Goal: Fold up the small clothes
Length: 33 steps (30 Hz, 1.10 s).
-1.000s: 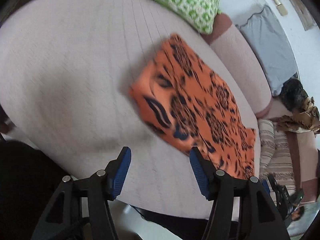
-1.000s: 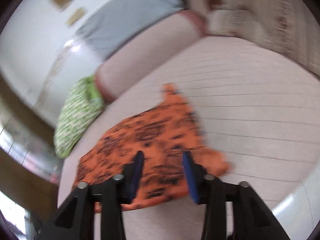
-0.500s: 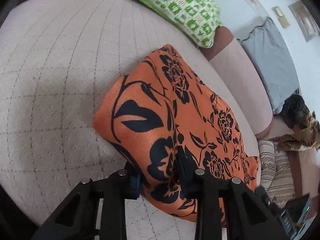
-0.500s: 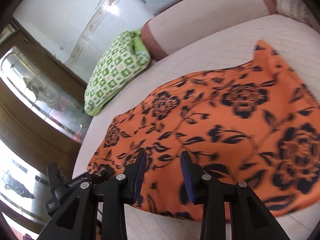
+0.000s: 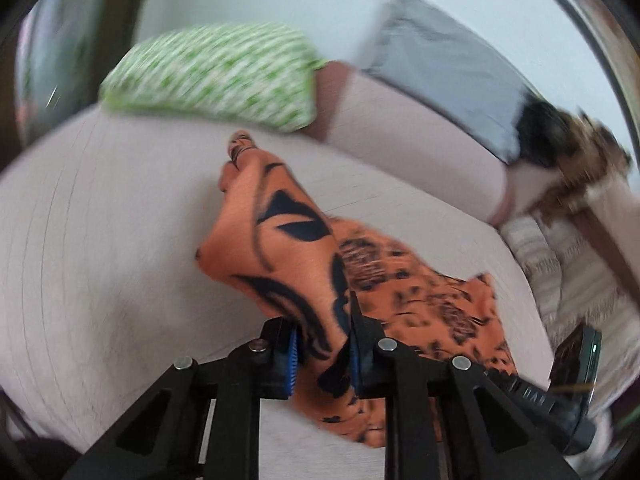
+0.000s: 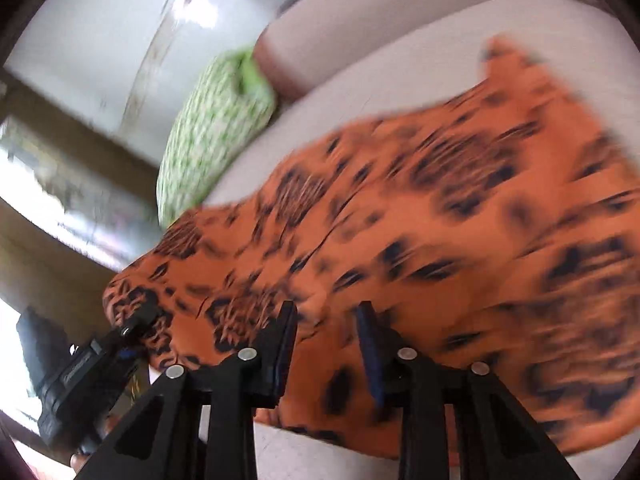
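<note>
An orange garment with a black flower print [image 5: 420, 300] lies on the pale bed cover [image 5: 100, 260]. My left gripper [image 5: 322, 350] is shut on the garment's near edge and holds that part lifted in a raised fold [image 5: 276, 240]. In the right wrist view the garment [image 6: 400, 220] spreads across the bed, blurred by motion. My right gripper [image 6: 326, 344] sits over the garment's near edge with cloth between its fingers and a gap between the jaws. The left gripper [image 6: 132, 320] shows at the cloth's far left corner.
A green and white patterned pillow [image 5: 216, 76] lies at the head of the bed beside a pale bolster [image 5: 400, 132]. A grey cloth [image 5: 452, 76] hangs against the wall. Dark and brown clothes [image 5: 568, 144] and a striped cloth [image 5: 568, 264] lie at the right.
My left gripper has closed on the garment's edge and lifted it into a raised fold. My right gripper has moved lower and closer over the cloth's near edge.
</note>
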Available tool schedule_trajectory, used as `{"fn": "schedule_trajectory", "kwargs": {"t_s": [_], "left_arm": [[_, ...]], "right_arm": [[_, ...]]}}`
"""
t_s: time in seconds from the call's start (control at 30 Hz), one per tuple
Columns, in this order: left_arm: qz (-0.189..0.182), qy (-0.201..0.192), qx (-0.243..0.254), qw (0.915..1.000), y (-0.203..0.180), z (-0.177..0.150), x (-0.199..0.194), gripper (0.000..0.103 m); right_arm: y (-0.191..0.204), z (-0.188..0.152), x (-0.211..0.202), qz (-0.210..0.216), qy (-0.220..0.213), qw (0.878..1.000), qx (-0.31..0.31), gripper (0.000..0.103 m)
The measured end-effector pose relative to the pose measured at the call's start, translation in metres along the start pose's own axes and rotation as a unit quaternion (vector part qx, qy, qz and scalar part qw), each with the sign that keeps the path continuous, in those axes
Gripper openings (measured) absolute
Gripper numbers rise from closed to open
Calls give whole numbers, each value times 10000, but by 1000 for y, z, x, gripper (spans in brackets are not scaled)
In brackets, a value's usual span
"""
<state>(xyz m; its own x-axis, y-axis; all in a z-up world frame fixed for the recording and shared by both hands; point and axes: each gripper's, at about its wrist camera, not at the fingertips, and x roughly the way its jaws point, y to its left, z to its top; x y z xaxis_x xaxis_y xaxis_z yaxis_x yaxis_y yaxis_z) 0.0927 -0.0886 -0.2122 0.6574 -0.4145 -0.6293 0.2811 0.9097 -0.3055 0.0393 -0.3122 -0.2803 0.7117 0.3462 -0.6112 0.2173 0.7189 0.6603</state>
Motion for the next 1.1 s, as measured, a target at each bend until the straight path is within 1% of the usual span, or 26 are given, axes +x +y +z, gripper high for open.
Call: {"fn": "schedule_trajectory", "kwargs": {"t_s": [0.07,0.1,0.17,0.23,0.27,0.33,0.37,0.4,0.43,0.47,0.5,0.53,0.57,0.6,0.67,0.7,0.73,0.8,0.87,0.9,0.93,0.97,1.0,1.03,1.07,1.1], "left_arm": [[-163,-59,471,9987,-42,0,0,20],[-219,-52,669,9975,-61,-1,2,20],[-431,13,1158,9923,-109,-10,11,20],[-677,201,1461,9867,-146,-23,24,22],[-845,354,1650,9820,-165,-30,33,23],[-1222,691,1762,9743,-182,-37,43,26],[-1394,763,1688,9728,-179,-36,41,31],[-1547,737,1625,9717,-173,-35,36,35],[-1637,639,1550,9722,-162,-33,31,48],[-1488,441,1400,9779,-143,-28,23,63],[-1330,308,1247,9827,-128,-23,18,67],[-1153,204,1013,9879,-107,-17,15,68],[-1019,221,854,9909,-92,-13,16,68],[-879,271,722,9931,-81,-11,18,68],[-492,473,481,9965,-58,-9,26,68],[-420,557,432,9966,-52,-11,29,68],[-369,646,403,9964,-46,-16,32,68],[-185,800,519,9953,-41,-24,39,68],[-34,1018,780,9917,-47,-37,49,68],[18,1139,918,9892,-49,-45,54,68],[88,1254,1060,9864,-52,-52,60,68],[197,1350,1260,9826,-57,-62,67,68],[328,1410,1460,9786,-61,-72,74,68],[352,1396,1553,9773,-65,-79,76,68],[319,1361,1559,9778,-66,-80,75,68],[305,1351,1568,9779,-66,-79,73,68]], "right_arm": [[-19,7,-23,131,-295,9992,254,36],[-31,11,-39,153,-534,9977,387,36],[-53,18,-67,159,-988,9929,643,36],[-76,22,-91,216,-1387,9855,957,35],[-88,24,-103,292,-1575,9803,1158,35],[-105,27,-121,469,-1774,9718,1479,37],[-111,27,-126,534,-1824,9686,1601,39],[-114,27,-130,589,-1861,9665,1667,52],[-117,29,-131,659,-1863,9651,1718,71],[-116,30,-130,670,-1851,9641,1784,74],[-114,32,-125,728,-1753,9658,1766,74],[-110,34,-118,742,-1602,9694,1708,73],[-106,36,-111,684,-1470,9728,1652,73],[-103,37,-106,664,-1367,9748,1634,73],[-97,40,-89,723,-976,9784,1675,73],[-95,40,-78,494,-794,9813,1682,73],[-91,39,-73,214,-771,9835,1623,73],[-81,40,-75,-92,-873,9861,1408,73],[-72,41,-86,-174,-1219,9856,1160,72],[-63,40,-93,-238,-1440,9852,901,71],[-55,38,-97,-362,-1565,9851,606,62],[-49,37,-96,-543,-1531,9860,370,53],[-47,36,-88,-863,-1299,9876,159,35],[-51,35,-63,-1576,-610,9856,-18,32],[-61,30,-46,-1849,-162,9826,-13,32],[-60,29,-43,-1873,-234,9820,-65,31]]}}
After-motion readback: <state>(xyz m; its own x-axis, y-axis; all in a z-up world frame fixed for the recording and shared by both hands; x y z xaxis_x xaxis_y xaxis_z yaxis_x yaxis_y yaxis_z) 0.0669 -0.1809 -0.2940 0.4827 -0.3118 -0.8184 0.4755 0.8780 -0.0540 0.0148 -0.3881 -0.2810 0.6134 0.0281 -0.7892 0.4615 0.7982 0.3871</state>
